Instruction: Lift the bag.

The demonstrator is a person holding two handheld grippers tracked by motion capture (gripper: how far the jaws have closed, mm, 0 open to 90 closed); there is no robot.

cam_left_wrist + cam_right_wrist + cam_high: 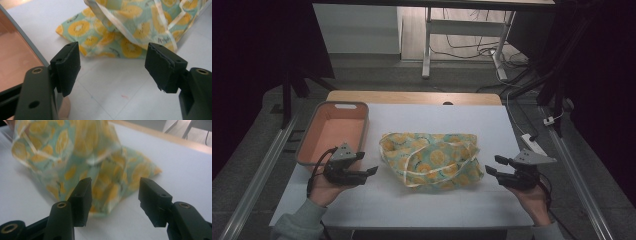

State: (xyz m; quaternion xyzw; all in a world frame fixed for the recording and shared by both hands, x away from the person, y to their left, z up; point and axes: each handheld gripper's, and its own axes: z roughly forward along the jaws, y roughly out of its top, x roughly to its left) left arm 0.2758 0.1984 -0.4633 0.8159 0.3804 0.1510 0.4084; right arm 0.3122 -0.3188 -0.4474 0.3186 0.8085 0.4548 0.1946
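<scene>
a crumpled fruit-print cloth bag (432,160) lies mid-table, right of the pink bin (319,145). the left gripper (367,163) and right gripper (493,165) flank it, jaws spread, empty; next, likely closing in to pinch its edges.

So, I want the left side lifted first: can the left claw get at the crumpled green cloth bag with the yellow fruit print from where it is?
Probably yes: the left claw is open, facing the crumpled green fruit-print cloth bag, with bare white tabletop between them.
</scene>
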